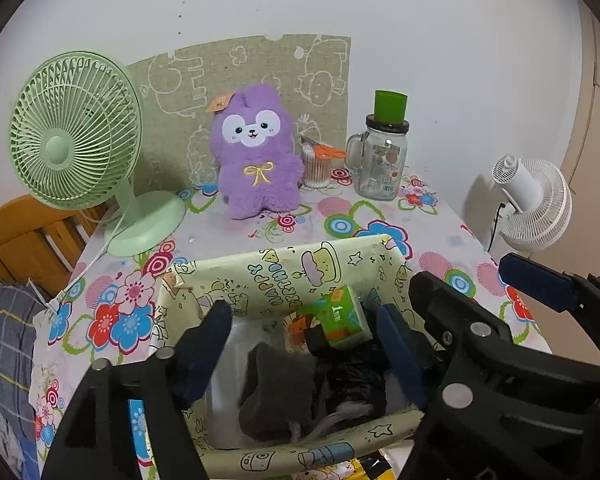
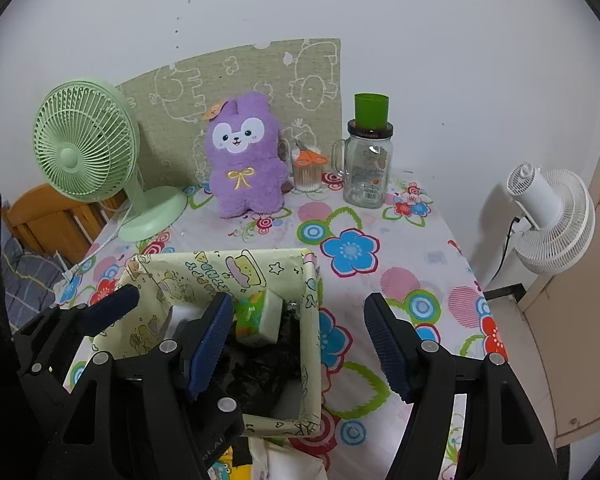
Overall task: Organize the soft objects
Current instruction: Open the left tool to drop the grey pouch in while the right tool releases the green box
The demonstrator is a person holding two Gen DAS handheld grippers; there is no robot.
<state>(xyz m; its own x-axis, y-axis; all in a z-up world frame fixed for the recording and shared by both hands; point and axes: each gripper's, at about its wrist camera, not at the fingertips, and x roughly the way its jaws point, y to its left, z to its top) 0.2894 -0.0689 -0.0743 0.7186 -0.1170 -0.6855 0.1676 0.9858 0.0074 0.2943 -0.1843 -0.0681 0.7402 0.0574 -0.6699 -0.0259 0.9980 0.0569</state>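
Over the near end of the flowered table, both grippers hang above a paper-lined box that already holds soft things: a green tissue pack, a grey cloth and something dark and crumpled. The left gripper is spread wide and empty, its fingers straddling the box's inside just above the cloth. The right gripper is spread too and holds nothing, one finger over the box, the other over bare tablecloth beside it. I judge that the step in hand falls between placements, with the box partly filled. A purple plush sits upright well apart at the far end, between a green fan and a jar, leaning near a cotton-swab cup. It looks like the next soft item; taking it calls for a long forward reach and a wide bite on its body without knocking the cup or jar.
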